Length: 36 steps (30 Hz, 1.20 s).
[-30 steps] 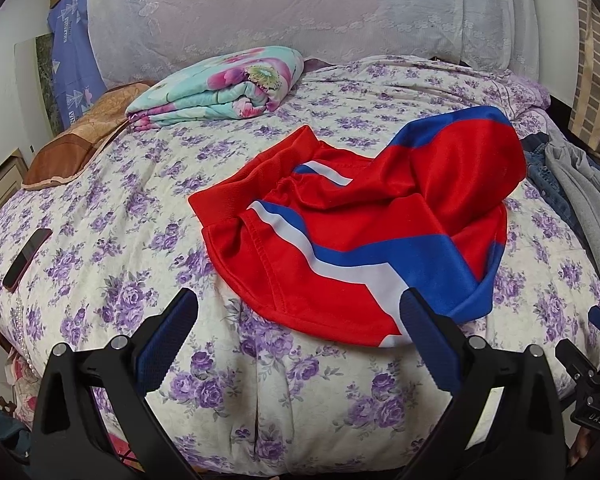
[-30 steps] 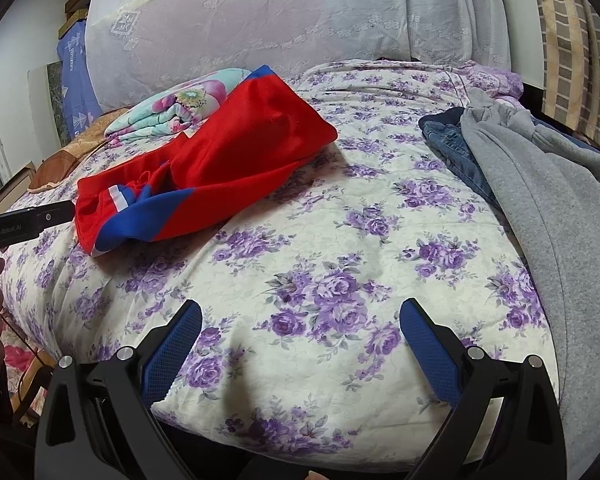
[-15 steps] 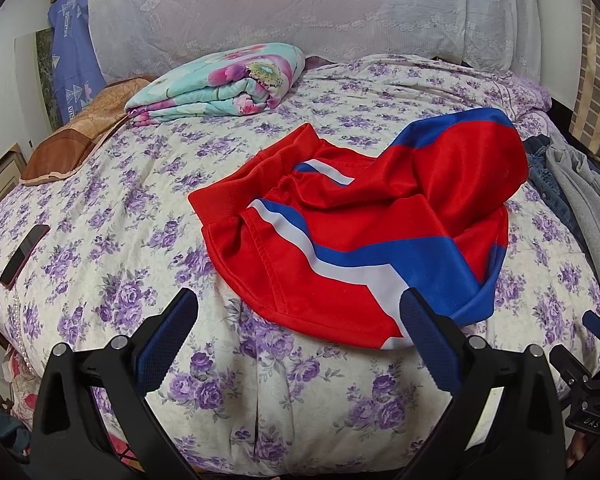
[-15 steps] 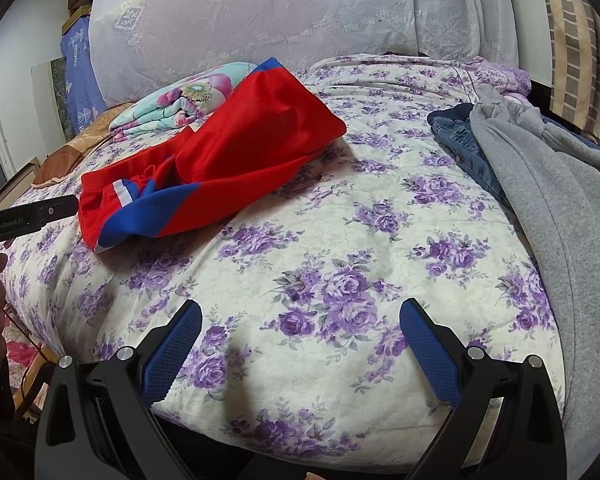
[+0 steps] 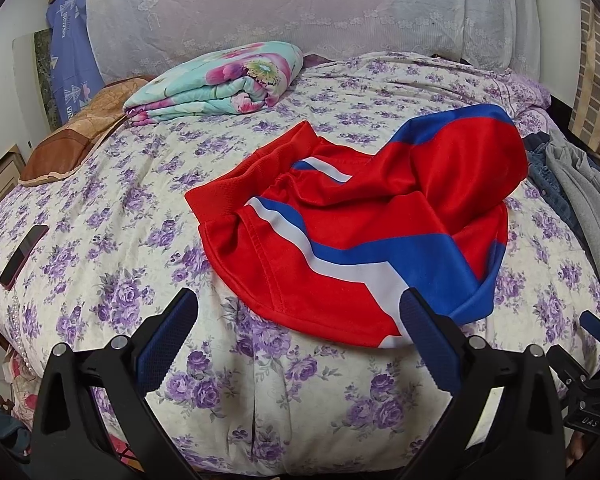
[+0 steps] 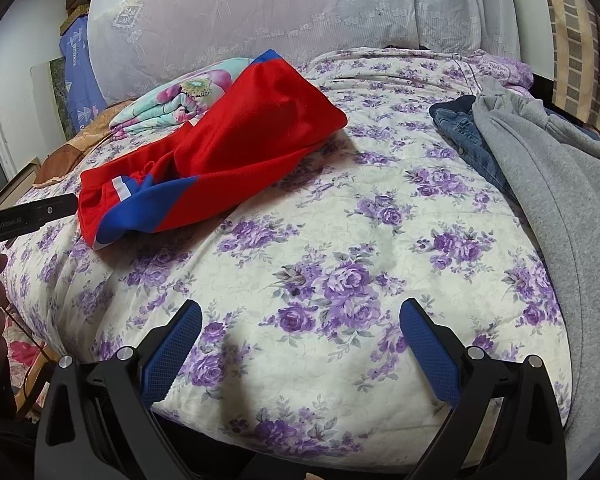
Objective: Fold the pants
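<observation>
I see both my left gripper [image 5: 298,312] and right gripper [image 6: 300,320] spread wide, empty; red shorts [image 5: 364,232] lie crumpled mid-frame, seemingly unfolded.

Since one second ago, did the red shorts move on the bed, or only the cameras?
No. The red shorts keep the same folds and the same place beside the folded floral blanket; only the view shifts slightly. Both grippers are open and touch nothing.
</observation>
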Each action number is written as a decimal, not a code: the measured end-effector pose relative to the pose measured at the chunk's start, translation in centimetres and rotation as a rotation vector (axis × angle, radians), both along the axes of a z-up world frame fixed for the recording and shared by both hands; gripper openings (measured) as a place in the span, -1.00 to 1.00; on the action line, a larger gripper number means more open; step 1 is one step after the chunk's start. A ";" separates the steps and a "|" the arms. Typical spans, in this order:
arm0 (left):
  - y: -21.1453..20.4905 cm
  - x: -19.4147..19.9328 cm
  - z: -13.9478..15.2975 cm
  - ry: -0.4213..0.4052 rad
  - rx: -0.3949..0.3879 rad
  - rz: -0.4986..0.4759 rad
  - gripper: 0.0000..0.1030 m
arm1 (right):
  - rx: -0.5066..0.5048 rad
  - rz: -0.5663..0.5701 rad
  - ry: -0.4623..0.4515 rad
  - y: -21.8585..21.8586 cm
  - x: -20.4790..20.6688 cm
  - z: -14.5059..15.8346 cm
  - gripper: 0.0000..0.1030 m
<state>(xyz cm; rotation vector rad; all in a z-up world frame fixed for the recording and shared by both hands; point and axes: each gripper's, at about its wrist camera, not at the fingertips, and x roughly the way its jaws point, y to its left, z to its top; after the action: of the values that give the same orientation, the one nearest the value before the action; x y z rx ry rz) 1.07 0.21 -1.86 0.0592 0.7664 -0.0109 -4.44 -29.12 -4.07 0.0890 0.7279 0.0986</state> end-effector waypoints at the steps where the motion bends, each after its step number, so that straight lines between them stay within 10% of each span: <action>1: 0.0 0.0 0.0 0.000 -0.001 0.000 0.92 | 0.001 0.000 0.001 0.0 0.0 0.0 0.93; 30: 2.3 2.2 -2.0 0.058 -0.051 0.028 0.92 | -0.076 0.038 0.048 2.4 2.0 -1.2 0.93; 36: 6.0 2.2 -1.1 0.020 -0.100 0.109 0.92 | -0.132 0.200 -0.083 5.1 4.0 4.0 0.93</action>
<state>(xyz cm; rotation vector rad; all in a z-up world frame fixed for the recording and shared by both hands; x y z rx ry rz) 3.31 6.21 -2.97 -0.0773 0.7867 0.0536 -0.48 -23.99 -0.06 -0.1140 0.6568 0.2429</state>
